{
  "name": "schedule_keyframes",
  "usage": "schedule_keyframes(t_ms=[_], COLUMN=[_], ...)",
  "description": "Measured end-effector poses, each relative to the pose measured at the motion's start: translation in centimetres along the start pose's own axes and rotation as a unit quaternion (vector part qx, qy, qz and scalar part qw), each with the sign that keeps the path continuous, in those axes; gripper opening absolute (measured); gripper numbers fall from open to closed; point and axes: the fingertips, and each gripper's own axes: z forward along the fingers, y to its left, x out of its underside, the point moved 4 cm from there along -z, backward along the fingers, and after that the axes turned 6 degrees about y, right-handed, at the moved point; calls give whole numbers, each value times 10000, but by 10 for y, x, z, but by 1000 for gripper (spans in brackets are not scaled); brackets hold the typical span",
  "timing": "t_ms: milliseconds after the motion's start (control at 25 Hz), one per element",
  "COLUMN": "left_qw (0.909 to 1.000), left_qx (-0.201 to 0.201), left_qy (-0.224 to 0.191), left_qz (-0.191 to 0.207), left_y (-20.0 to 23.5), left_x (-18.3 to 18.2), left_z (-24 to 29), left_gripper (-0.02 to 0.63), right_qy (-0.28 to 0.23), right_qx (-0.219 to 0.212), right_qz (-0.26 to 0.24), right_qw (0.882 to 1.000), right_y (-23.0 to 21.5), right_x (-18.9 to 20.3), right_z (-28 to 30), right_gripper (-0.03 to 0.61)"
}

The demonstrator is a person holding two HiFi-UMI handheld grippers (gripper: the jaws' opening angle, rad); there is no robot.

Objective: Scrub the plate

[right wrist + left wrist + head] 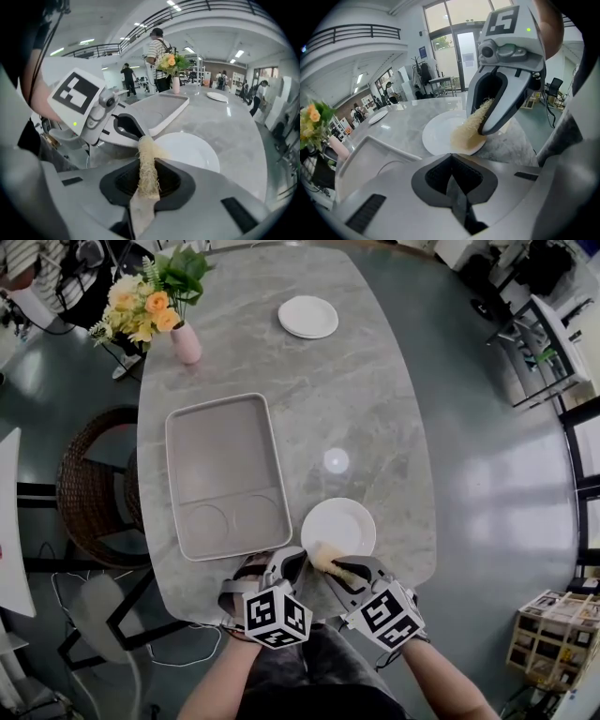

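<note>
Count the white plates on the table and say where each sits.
2. The near plate lies by the table edge, under the scrubber held by the right gripper. The far plate sits at the table's other end. None appears hidden.

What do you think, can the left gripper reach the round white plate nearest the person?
Probably yes. The left gripper, jaws shut and empty, sits just left of the near round white plate, nothing between. Only the straw-coloured fibre scrubber in the right gripper covers its near rim.
</note>
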Motion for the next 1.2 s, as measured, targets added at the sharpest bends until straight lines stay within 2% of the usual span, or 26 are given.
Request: schedule_keyframes(t_ms=[80,160,520,680,840,1080,1200], left_qw=[10000,10000,10000,9999,9999,9998,9998], left_qx=[1,1,31,84,131,167,187], left_qy=[-2,-6,-27,-43,-58,-74,-82], left_qz=[8,14,15,42,45,34,20], left_y=[0,0,-1,-1,-2,-3,-3], left_x=[0,0,0,-1,-1,-1,-1], left_z=[0,0,0,0,0,0,0], left_gripper=[12,12,12,12,12,12,12], right_qy=[-80,-114,-74,-20,13,178,285], right_qx=[-187,-282,-136,218,657,1406,1731], right_qz=[287,327,-188,-681,-1258,-2064,-2310], right_qw=[9994,9990,9997,9974,9899,9681,9570], right_y=[-1,-2,-15,-30,-43,-63,-73], right_x=[-6,-13,-36,-48,-56,-56,-52], right_z=[2,4,12,15,20,20,16], right_gripper=[80,80,80,80,80,80,80])
